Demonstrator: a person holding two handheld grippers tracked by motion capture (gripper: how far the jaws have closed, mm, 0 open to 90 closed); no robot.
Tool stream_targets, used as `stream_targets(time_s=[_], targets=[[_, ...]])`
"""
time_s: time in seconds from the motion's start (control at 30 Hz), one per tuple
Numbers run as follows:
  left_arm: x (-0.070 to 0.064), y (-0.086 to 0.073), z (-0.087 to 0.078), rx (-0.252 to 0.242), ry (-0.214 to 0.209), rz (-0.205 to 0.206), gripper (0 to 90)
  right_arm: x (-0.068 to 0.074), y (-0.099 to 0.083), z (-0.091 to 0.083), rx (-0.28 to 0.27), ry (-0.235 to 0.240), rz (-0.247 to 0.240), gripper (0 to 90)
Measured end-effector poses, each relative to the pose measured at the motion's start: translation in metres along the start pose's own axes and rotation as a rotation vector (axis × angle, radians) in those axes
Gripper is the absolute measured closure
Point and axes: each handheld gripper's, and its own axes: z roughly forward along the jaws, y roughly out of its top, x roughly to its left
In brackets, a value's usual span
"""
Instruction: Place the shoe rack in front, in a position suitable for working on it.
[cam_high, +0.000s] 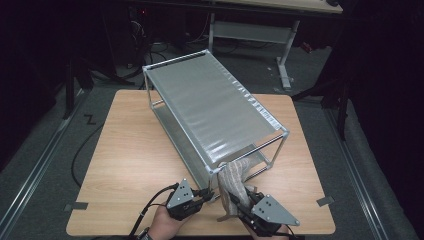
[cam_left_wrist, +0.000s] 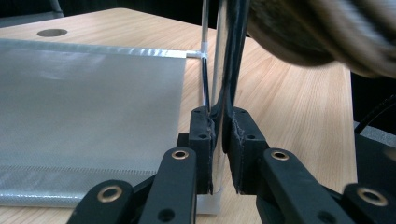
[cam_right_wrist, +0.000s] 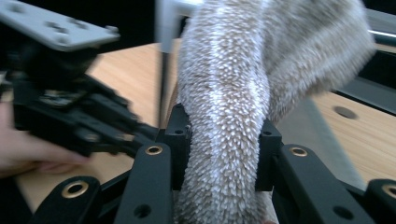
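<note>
A two-tier rack (cam_high: 210, 100) with a chrome frame and grey mesh shelves stands slantwise on the wooden table (cam_high: 130, 150). My left gripper (cam_high: 211, 193) is at the rack's near corner, shut on the upright chrome post (cam_left_wrist: 218, 60); in the left gripper view the jaws (cam_left_wrist: 219, 137) clamp that post just above the table. A fuzzy grey-beige cloth (cam_high: 235, 176) hangs at that same corner, by the lower shelf's end. My right gripper (cam_high: 236, 201) is shut on the cloth (cam_right_wrist: 224, 93), which bulges between the jaws (cam_right_wrist: 223, 137).
The lower mesh shelf (cam_left_wrist: 88, 112) lies to the left of the held post. A person's hand (cam_right_wrist: 28, 156) holds the left gripper (cam_right_wrist: 70, 107) close beside the right one. Bare tabletop lies left of the rack. Grey floor and a desk frame (cam_high: 285, 55) lie beyond.
</note>
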Motion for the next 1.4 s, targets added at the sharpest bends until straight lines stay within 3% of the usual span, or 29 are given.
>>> stream_targets(time_s=[0.1, 0.13, 0.17, 0.23, 0.47, 0.53, 0.73, 0.93, 1.03, 1.07, 1.1, 1.23, 1.3, 1.33, 1.37, 1.4], targets=[[0.001, -0.001, -0.003, -0.002, 0.002, -0.008, 80.3, -0.017, -0.003, -0.002, -0.007, -0.046, 0.052, 67.1], [0.001, -0.001, -0.003, -0.002, 0.002, -0.008, 80.3, -0.017, -0.003, -0.002, -0.007, -0.046, 0.052, 67.1], [0.001, -0.002, -0.005, -0.002, 0.005, -0.011, 80.3, -0.028, -0.005, -0.004, -0.011, -0.079, 0.078, 67.1], [0.002, -0.003, -0.007, -0.003, 0.01, -0.014, 80.4, -0.039, -0.006, -0.005, -0.015, -0.097, 0.107, 67.1], [0.004, -0.005, -0.014, -0.003, 0.03, -0.028, 80.3, -0.065, -0.011, -0.007, -0.007, -0.192, 0.153, 67.1], [0.004, -0.007, -0.017, -0.003, 0.036, -0.033, 80.3, -0.077, -0.015, -0.009, -0.005, -0.232, 0.204, 67.1], [0.004, -0.007, -0.02, 0.0, 0.035, -0.031, 80.1, -0.095, -0.021, -0.014, -0.004, -0.303, 0.241, 67.0], [0.005, -0.006, -0.019, 0.002, 0.024, -0.043, 79.5, -0.104, -0.032, -0.017, 0.018, -0.336, 0.265, 66.8], [0.005, -0.004, -0.018, -0.01, 0.01, -0.05, 73.4, -0.108, -0.038, -0.018, 0.033, -0.351, 0.279, 66.7], [0.001, -0.003, -0.017, -0.036, 0.004, -0.079, 73.4, -0.109, -0.041, -0.018, 0.039, -0.363, 0.281, 66.6], [-0.001, 0.0, -0.017, -0.038, 0.011, -0.056, 66.2, -0.111, -0.045, -0.018, 0.052, -0.362, 0.287, 66.5], [-0.005, 0.009, -0.019, -0.057, 0.038, -0.02, 62.2, -0.114, -0.053, -0.017, 0.083, -0.359, 0.303, 66.3], [-0.003, 0.015, -0.022, -0.02, 0.062, 0.037, 62.2, -0.115, -0.056, -0.015, 0.095, -0.358, 0.319, 66.2], [-0.003, 0.015, -0.022, -0.02, 0.062, 0.037, 62.9, -0.115, -0.056, -0.015, 0.095, -0.358, 0.319, 66.2], [-0.009, 0.018, -0.019, -0.071, 0.064, -0.042, 64.3, -0.116, -0.059, -0.012, 0.099, -0.354, 0.323, 66.0], [-0.009, 0.02, -0.021, -0.079, 0.073, -0.043, 64.7, -0.117, -0.059, -0.011, 0.102, -0.354, 0.327, 66.0]])
